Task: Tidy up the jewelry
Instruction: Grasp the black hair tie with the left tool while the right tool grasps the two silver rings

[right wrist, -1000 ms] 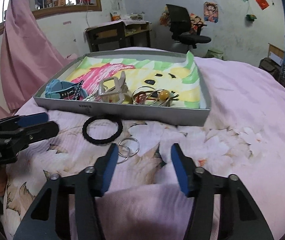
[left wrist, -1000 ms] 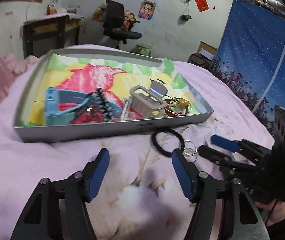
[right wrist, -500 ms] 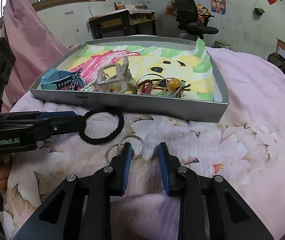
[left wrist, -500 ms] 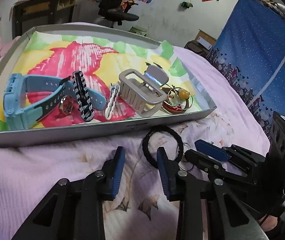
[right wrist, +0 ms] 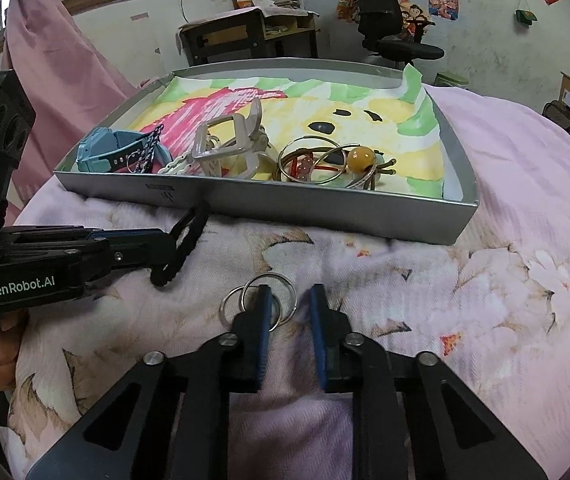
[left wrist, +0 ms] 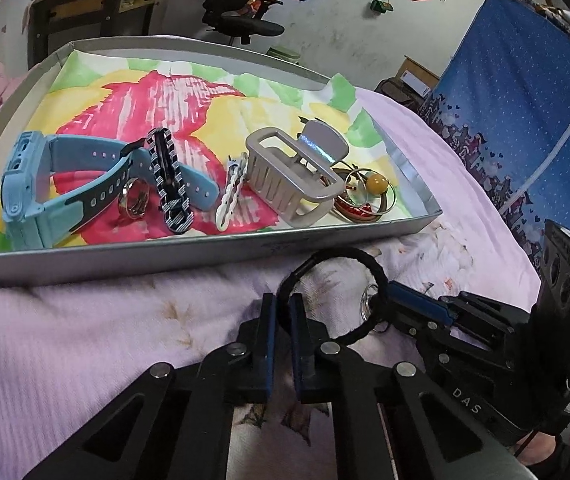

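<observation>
A black hair tie [left wrist: 339,258] lies on the pink blanket before the grey tray [left wrist: 125,256]. My left gripper [left wrist: 281,304] is shut on the hair tie's near edge; in the right wrist view the hair tie [right wrist: 183,240] hangs from its tip, partly lifted. Two linked silver rings [right wrist: 259,300] lie on the blanket. My right gripper [right wrist: 290,300] is narrowly open, its left finger on the rings. The tray [right wrist: 325,208] holds a blue watch [left wrist: 57,184], a grey claw clip [left wrist: 293,176], hair clips and bangles [left wrist: 365,196].
The tray has raised walls and a colourful paper lining [left wrist: 173,96]. The blanket [right wrist: 485,280] spreads round it. A blue curtain [left wrist: 525,100] stands at the right; a desk [right wrist: 241,36] and office chair [right wrist: 393,28] stand behind.
My left gripper has closed onto the black hair tie and raised its edge. My right gripper has moved forward onto the silver rings, jaws a little wider than half a second ago.
</observation>
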A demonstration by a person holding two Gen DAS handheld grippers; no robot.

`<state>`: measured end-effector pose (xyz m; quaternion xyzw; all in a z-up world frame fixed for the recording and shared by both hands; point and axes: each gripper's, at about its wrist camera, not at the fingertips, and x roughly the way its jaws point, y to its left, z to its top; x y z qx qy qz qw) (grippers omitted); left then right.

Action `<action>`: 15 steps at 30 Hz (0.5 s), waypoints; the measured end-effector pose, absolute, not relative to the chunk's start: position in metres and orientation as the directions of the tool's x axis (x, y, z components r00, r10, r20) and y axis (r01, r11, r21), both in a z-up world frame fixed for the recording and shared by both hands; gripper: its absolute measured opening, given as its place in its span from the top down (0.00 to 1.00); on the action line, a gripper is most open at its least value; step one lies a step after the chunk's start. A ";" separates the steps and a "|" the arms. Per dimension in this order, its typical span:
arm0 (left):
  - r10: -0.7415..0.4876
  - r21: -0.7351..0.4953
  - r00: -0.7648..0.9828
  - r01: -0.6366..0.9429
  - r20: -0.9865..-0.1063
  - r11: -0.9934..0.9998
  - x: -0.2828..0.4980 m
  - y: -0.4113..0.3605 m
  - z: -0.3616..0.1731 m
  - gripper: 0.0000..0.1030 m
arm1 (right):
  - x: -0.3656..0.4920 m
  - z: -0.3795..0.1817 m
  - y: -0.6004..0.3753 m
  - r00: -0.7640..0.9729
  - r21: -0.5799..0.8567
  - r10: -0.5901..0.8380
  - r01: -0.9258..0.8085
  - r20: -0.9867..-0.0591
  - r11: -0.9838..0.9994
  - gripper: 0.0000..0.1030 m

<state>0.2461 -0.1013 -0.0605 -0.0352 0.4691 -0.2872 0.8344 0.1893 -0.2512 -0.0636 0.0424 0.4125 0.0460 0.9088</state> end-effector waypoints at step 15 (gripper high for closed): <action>-0.542 -0.345 0.418 0.459 -0.729 0.819 0.240 -0.096 -0.054 0.95 | 0.183 -0.061 -0.257 0.691 0.154 0.139 -0.040 -0.710 0.987 0.97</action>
